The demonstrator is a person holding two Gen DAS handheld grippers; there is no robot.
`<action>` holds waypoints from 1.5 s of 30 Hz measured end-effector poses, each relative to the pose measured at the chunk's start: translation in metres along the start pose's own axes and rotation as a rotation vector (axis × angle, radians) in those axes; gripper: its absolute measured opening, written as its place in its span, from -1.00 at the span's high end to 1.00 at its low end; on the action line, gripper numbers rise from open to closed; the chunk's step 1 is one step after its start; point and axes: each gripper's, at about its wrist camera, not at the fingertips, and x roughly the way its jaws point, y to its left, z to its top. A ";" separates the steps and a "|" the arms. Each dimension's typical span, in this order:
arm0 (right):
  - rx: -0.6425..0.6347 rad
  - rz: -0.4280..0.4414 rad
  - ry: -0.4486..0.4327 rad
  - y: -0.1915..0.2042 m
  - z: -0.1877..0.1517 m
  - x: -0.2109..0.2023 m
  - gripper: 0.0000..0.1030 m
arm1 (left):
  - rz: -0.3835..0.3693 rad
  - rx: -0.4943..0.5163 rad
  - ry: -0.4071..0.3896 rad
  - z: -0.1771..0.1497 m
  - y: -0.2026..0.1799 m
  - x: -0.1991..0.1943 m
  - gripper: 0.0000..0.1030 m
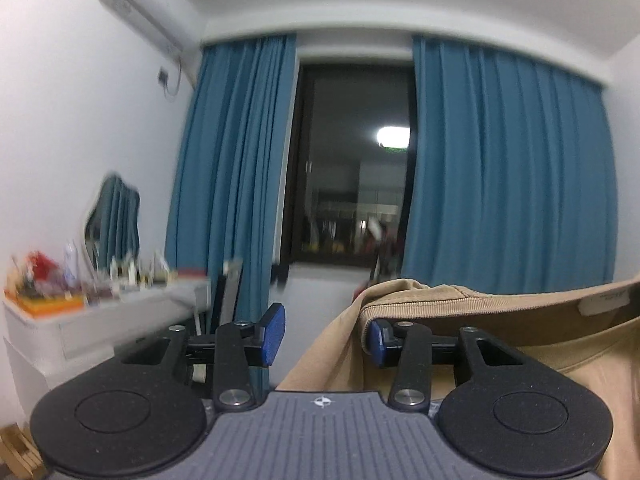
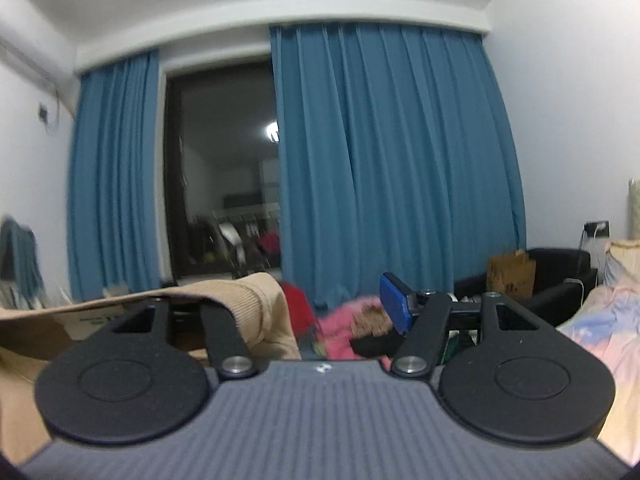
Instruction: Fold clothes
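A tan T-shirt (image 1: pixel 500 320) hangs in the air at the right of the left wrist view, its ribbed collar draped over the right blue pad (image 1: pixel 376 340). My left gripper (image 1: pixel 324 334) stands wide open, the left pad free, cloth hooked on the right finger only. In the right wrist view the same tan shirt (image 2: pixel 248 304) lies over the left finger and hides it; the right blue pad (image 2: pixel 394 304) is bare. My right gripper (image 2: pixel 332 312) is open too. Both point level at the curtains.
Blue curtains (image 1: pixel 500 168) frame a dark window (image 1: pixel 348 168). A white dresser (image 1: pixel 100 312) with small items stands at left. A pile of pink and red clothes (image 2: pixel 344 324), a black armchair (image 2: pixel 560 276) and a bed with a pastel cover (image 2: pixel 600 320) are at right.
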 end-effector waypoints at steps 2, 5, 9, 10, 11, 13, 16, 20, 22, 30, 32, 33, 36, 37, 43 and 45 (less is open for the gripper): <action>-0.008 -0.006 0.061 0.004 -0.049 0.037 -0.22 | 0.018 0.010 0.067 -0.050 -0.001 0.042 0.11; -0.013 -0.011 0.177 0.006 -0.119 0.088 -0.22 | 0.034 0.027 0.175 -0.120 -0.002 0.103 0.11; -0.032 -0.021 0.329 0.004 -0.198 0.141 -0.22 | 0.050 0.090 0.276 -0.192 -0.006 0.170 0.11; -0.024 -0.020 0.379 0.002 -0.215 0.154 -0.22 | 0.048 0.095 0.310 -0.206 -0.007 0.183 0.11; -0.013 -0.018 0.424 0.001 -0.228 0.166 -0.22 | 0.044 0.097 0.346 -0.220 -0.007 0.197 0.11; 0.001 -0.009 0.509 -0.003 -0.247 0.187 -0.22 | 0.040 0.094 0.408 -0.243 -0.007 0.215 0.09; 0.020 0.030 0.613 -0.005 -0.260 0.205 -0.22 | 0.059 0.110 0.511 -0.261 -0.007 0.240 0.01; 0.028 0.091 0.727 0.001 -0.259 0.215 -0.45 | 0.084 0.162 0.593 -0.261 -0.006 0.252 -0.50; 0.040 0.140 0.766 0.004 -0.249 0.209 -0.62 | 0.051 0.178 0.619 -0.254 -0.005 0.249 -0.75; 0.035 0.208 0.768 0.020 -0.206 0.151 -0.65 | -0.035 0.267 0.597 -0.219 -0.003 0.185 -0.92; 0.045 0.213 0.733 0.017 -0.194 0.127 -0.65 | -0.053 0.231 0.569 -0.207 0.003 0.153 -0.92; 0.050 0.218 0.713 0.015 -0.188 0.114 -0.65 | -0.062 0.204 0.558 -0.201 0.005 0.134 -0.92; 0.111 0.237 0.675 0.000 -0.168 0.059 -0.65 | -0.079 0.076 0.530 -0.187 0.026 0.076 -0.92; 0.142 0.243 0.666 -0.006 -0.162 0.038 -0.65 | -0.082 0.030 0.516 -0.184 0.034 0.057 -0.92; 0.270 0.232 0.586 -0.050 -0.146 -0.075 -0.65 | -0.025 -0.282 0.496 -0.193 0.095 -0.021 -0.92; 0.289 0.224 0.578 -0.060 -0.149 -0.098 -0.65 | -0.004 -0.400 0.519 -0.201 0.117 -0.034 -0.91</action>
